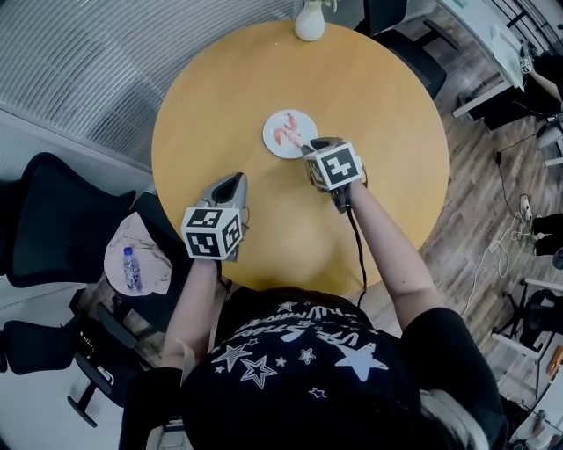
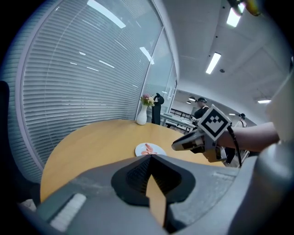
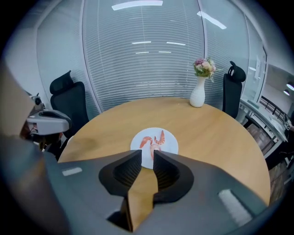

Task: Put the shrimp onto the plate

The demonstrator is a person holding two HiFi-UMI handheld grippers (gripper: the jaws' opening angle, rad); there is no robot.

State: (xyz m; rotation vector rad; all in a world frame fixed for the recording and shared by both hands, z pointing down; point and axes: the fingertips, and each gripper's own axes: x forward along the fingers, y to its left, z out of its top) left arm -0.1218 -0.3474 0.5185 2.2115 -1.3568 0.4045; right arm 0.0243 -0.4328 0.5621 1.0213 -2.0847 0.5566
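Off the tabletop's left edge stands a black office chair (image 1: 44, 220), and beside it a low seat draped with a pale cloth carries a small water bottle (image 1: 132, 268). The round wooden tabletop (image 1: 378, 105) itself holds very little.

Over its near-left part the person holds the left tool (image 1: 230, 182), tips aimed toward the far edge. In the left gripper view, the left tool (image 2: 150, 157) has its two jaws pressed together at the tips, with nothing between them.

Near the middle of the tabletop, a little toward the far edge, sits a small white plate (image 1: 273, 141). The pink shrimp (image 1: 288, 130) lies on it, curled pieces close together. The right gripper view shows the same: the shrimp (image 3: 154, 141) resting on the plate (image 3: 170, 142).

At the far edge stands a white vase (image 1: 309, 22) with flowers.

Just right of the plate, the right tool (image 1: 310, 147) points at its near-right rim. In the right gripper view, the right tool (image 3: 147, 158) has its jaws a narrow gap apart, gripping nothing, with the plate's near rim showing through the gap.
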